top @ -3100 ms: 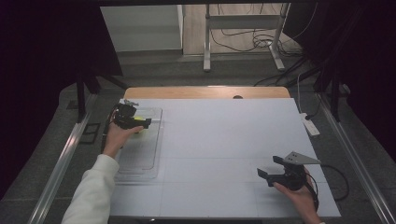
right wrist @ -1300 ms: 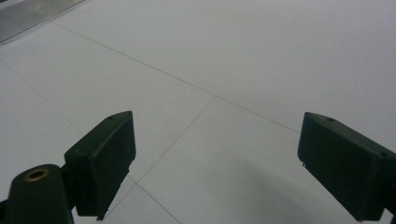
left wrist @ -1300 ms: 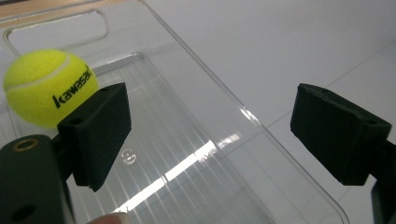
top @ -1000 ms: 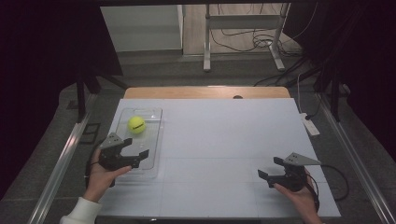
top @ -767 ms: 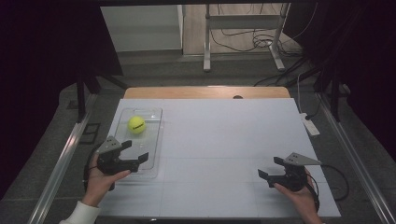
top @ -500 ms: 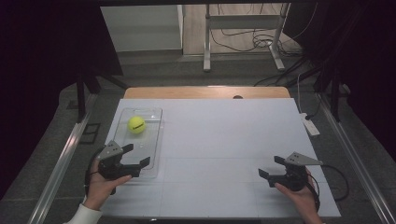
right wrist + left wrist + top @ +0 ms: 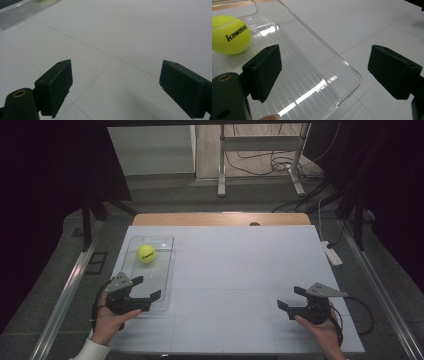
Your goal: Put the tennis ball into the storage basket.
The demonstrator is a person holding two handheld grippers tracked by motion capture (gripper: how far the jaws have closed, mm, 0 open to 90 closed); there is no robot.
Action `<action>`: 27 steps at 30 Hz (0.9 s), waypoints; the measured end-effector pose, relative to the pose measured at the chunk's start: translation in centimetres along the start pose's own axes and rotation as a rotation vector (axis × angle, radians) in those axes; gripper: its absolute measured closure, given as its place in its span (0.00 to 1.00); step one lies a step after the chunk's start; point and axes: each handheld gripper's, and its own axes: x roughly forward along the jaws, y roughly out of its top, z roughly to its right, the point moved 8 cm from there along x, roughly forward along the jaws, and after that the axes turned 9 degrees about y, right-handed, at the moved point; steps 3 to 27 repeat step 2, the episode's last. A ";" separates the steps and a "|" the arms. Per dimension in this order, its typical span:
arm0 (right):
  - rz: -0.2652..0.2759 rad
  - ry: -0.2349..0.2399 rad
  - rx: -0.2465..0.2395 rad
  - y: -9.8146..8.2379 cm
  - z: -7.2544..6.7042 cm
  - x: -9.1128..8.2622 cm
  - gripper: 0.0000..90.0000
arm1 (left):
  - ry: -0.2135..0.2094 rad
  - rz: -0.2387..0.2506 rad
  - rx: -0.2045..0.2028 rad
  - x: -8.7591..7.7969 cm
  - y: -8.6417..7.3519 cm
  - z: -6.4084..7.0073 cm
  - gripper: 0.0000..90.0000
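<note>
Tennis ball (image 7: pixel 146 253), fuzzy yellow, sat in the clear ribbed plastic tray (image 7: pixel 161 292) at twelve o'clock from my left gripper (image 7: pixel 146 289), whose jaws were spread and empty; my right gripper (image 7: pixel 291 298) was likewise spread.

A yellow-green tennis ball (image 7: pixel 146 253) with black "kawasaki" lettering and a pale curved seam rests inside a clear plastic tray (image 7: pixel 167 270), toward the tray's far end. The tray is a shallow, see-through rectangle with rounded corners and a ribbed floor, lying flat on the left part of the white tabletop (image 7: pixel 240 270), its long side running away from the person.
</note>
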 end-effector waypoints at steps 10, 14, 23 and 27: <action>0.000 0.001 0.003 0.0 0.0 0.0 0.13 | 0.000 0.006 -0.002 -0.1 0.2 0.0 0.14; 0.000 0.001 0.003 0.0 0.0 0.0 0.13 | 0.000 0.006 -0.002 -0.1 0.2 0.0 0.14; 0.000 0.001 0.003 0.0 0.0 0.0 0.13 | 0.000 0.006 -0.002 -0.1 0.2 0.0 0.14; 0.000 0.001 0.003 0.0 0.0 0.0 0.13 | 0.000 0.006 -0.002 -0.1 0.2 0.0 0.14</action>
